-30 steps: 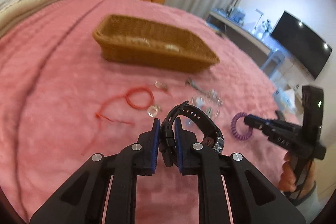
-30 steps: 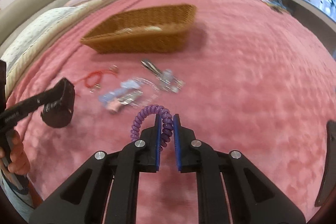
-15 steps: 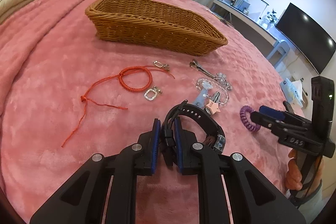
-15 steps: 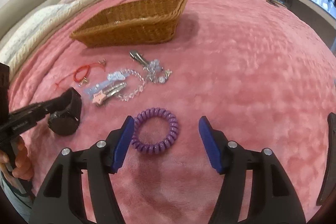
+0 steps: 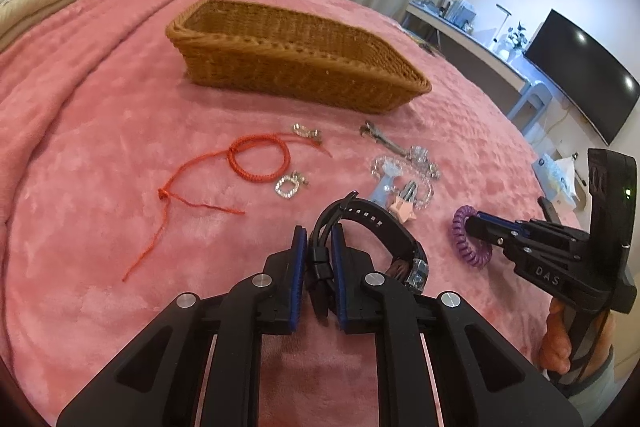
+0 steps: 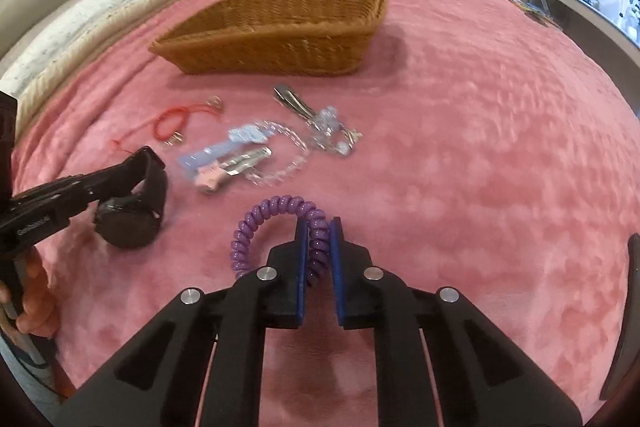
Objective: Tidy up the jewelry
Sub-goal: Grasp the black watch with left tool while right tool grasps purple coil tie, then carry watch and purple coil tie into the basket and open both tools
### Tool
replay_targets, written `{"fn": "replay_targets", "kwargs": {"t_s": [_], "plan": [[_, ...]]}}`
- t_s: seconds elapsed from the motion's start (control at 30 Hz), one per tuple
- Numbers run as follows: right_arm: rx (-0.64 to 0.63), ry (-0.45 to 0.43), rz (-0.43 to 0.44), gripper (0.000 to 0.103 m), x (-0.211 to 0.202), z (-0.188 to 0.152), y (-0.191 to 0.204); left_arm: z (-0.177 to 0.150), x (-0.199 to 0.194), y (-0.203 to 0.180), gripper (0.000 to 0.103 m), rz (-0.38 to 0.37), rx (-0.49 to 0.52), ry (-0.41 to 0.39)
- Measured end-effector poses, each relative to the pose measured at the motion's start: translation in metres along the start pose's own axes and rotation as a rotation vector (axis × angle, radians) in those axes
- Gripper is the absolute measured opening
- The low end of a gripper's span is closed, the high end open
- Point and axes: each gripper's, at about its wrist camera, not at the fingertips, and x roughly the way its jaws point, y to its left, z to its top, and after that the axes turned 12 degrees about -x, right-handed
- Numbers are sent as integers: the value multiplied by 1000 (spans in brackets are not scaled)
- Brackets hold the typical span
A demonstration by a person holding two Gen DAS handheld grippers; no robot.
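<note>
Right gripper [image 6: 319, 239] reclosed on coil bracelet [image 6: 276, 225], label perhaps "DAS"

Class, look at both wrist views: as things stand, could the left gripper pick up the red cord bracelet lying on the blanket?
Probably not yet. The left gripper is shut on the black watch, so its jaws are occupied. Nothing lies between it and the red cord bracelet; it would need to release the watch first.

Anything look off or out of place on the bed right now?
Nothing damaged. Both grips look firm: left gripper on the black watch, right gripper on the purple coil bracelet. The red cord bracelet trails loose ends across the blanket.
</note>
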Motion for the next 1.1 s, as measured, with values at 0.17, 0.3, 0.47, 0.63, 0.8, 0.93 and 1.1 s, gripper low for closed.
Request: {"fn": "replay_targets", "kwargs": {"t_s": [0.17, 0.3, 0.47, 0.63, 0.8, 0.93, 1.1], "plan": [[-4, -83, 15, 9, -24, 21, 2, 12, -22, -8, 11, -18, -8, -71], [-8, -153, 9, 9, -41, 51, -2, 34, -40, -17, 11, -21, -6, -127], [-20, -226, -12, 9, -48, 100, -10, 82, -44, -33, 11, 0, 9, -189], [-23, -258, -33, 9, -35, 150, -24, 129, -31, -44, 11, 13, 4, -235], [-15, -239, -33, 9, -6, 188, -41, 168, -1, -44, 11, 52, -8, -256], [-8, -182, -34, 9, 32, 206, -47, 182, 30, -36, 11, 93, -25, -238], [-1, -88, -7, 9, 82, 213, -50, 187, 67, -19, 11, 144, -40, -183]]}}
